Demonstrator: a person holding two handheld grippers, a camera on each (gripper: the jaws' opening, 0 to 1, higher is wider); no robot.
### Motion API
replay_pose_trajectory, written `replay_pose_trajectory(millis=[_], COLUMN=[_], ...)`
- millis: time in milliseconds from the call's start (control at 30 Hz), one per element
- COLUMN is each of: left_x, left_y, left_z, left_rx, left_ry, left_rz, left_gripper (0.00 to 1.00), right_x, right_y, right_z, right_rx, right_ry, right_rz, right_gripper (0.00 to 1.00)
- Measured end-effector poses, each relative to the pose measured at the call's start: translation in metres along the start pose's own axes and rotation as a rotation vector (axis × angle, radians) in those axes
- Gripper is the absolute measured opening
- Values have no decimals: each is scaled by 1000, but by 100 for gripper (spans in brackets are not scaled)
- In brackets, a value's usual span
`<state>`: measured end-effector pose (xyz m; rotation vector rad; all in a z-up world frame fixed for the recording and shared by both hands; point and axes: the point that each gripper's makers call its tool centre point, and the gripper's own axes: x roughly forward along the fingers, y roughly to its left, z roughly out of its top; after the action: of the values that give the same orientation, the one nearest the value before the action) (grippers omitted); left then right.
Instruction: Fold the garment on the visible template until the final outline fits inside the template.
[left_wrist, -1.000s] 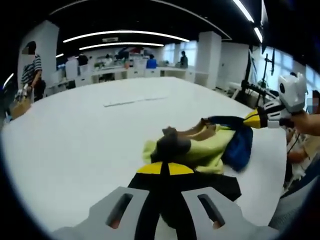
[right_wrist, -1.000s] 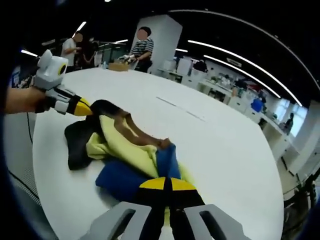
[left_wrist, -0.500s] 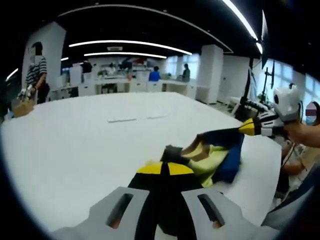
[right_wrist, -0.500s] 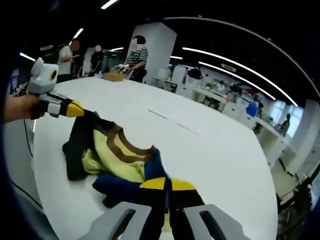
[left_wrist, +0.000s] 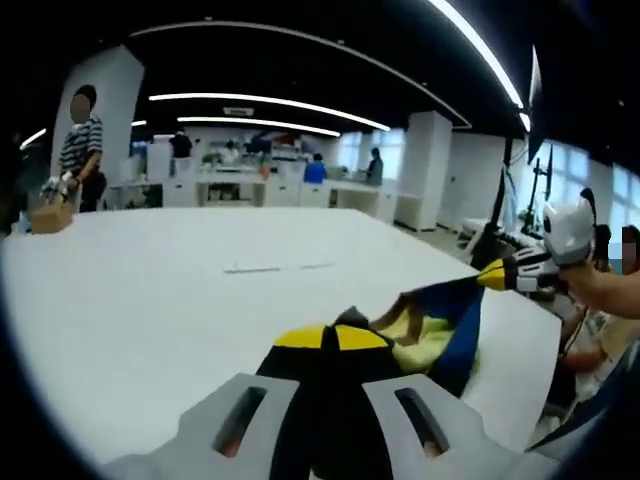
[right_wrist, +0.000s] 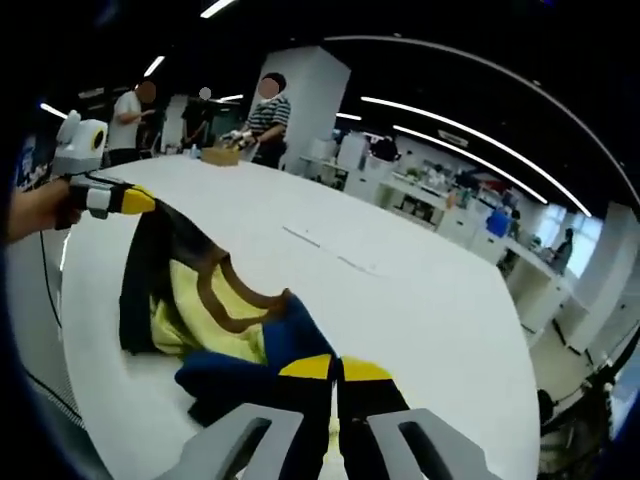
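Left gripper view, nearest: left gripper (left_wrist: 330, 340), yellow tips pressed together on black cloth of the garment (left_wrist: 435, 335), which stretches away to the right gripper (left_wrist: 497, 276), also clamped on a blue corner. Garment is lifted, sagging between the two, over the white table (left_wrist: 150, 300). Right gripper view gives the other side: right gripper (right_wrist: 335, 370) closed on blue cloth; garment (right_wrist: 215, 320) shows a yellow body, brown neckline and black panel hanging from the left gripper (right_wrist: 135, 200), lower folds touching the tabletop. Midway on the table, a thin pale strip (left_wrist: 280, 267); whether it belongs to the template I cannot tell. Far edge: a cardboard box (right_wrist: 222, 155), people standing (right_wrist: 262, 115), desks behind.
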<state>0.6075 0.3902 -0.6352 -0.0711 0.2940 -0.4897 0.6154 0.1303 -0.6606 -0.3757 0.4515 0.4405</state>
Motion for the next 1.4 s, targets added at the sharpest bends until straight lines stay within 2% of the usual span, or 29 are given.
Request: replay_pose_trajectory(millis=[500, 700, 1000, 1167, 1400], left_x=[14, 28, 60, 81, 109], left_y=[6, 15, 34, 47, 72], left_z=[41, 53, 72, 69, 53], left_rx=[-28, -30, -94, -115, -185], left_ry=[-82, -95, -141, -143, -128], left_rz=[-14, -4, 26, 44, 86], left_gripper=[0, 0, 0, 0, 0], right_x=[5, 13, 36, 55, 85], right_y=[-41, -52, -71, -83, -98], right_z=[23, 32, 43, 43, 33], right_rx=[13, 33, 88, 130, 190], right_ry=[-31, -43, -54, -49, -18], right_rz=[-57, -73, -110, -127, -137], right_gripper=[0, 0, 0, 0, 0])
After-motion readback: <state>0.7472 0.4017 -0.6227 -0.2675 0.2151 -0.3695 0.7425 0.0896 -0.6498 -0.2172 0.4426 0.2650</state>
